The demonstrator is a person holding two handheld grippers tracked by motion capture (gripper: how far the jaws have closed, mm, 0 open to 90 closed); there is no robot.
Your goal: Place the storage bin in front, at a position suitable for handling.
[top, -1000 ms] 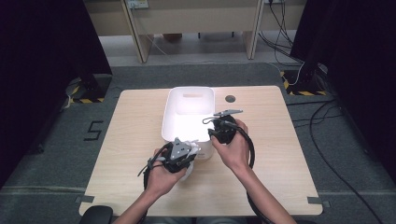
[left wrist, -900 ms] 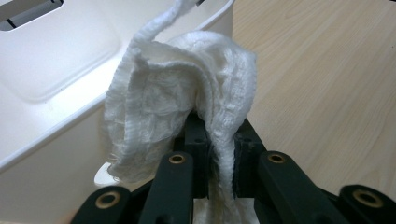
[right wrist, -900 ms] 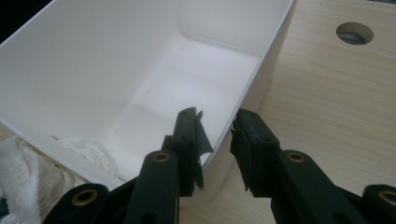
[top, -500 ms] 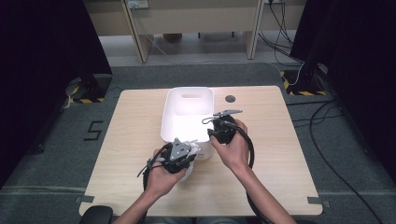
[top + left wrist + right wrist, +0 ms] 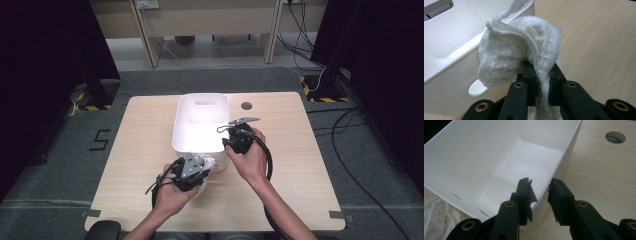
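Cloth (image 5: 519,57) pinched in left gripper (image 5: 540,75) fingers at bin (image 5: 200,125) near rim; right gripper (image 5: 540,188) fingers, just opening, straddle bin's side wall.

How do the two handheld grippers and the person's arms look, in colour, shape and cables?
Both tools are black. The left gripper has two straight black jaws on hinged bars with brass-coloured rivets, and the right gripper is built the same way. From above, each carries a grey three-cornered plate on top and a black cable looping back along the forearm. The person's forearms are bare, with no sleeves in sight.
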